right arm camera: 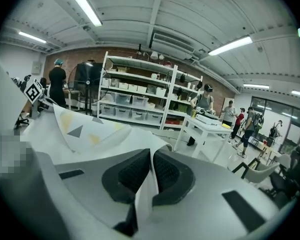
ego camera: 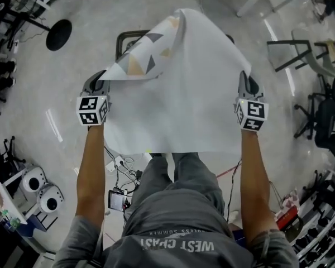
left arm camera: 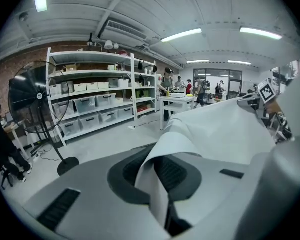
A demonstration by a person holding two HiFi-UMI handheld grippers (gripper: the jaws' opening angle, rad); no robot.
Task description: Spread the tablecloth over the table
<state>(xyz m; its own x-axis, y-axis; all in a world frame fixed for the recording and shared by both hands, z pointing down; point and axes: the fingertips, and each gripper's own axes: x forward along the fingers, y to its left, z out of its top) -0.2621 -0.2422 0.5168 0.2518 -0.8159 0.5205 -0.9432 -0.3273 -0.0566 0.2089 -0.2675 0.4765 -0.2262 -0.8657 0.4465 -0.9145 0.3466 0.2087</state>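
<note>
The left gripper is pinched tight on the near-left edge of the tablecloth, with a fold of the sheet standing up between its dark pads. The right gripper is clamped the same way on the near-right edge. Between them the cloth hangs stretched in the air in front of the person, above the grey floor. It bellies away towards the far side, and its far-left corner is flipped over to show a triangle print. A dark rounded frame peeks out past that corner; I cannot tell whether it is the table. As I judge it, the cloth is gripped and aloft, but laying it flat and smoothing it are not yet done.
</note>
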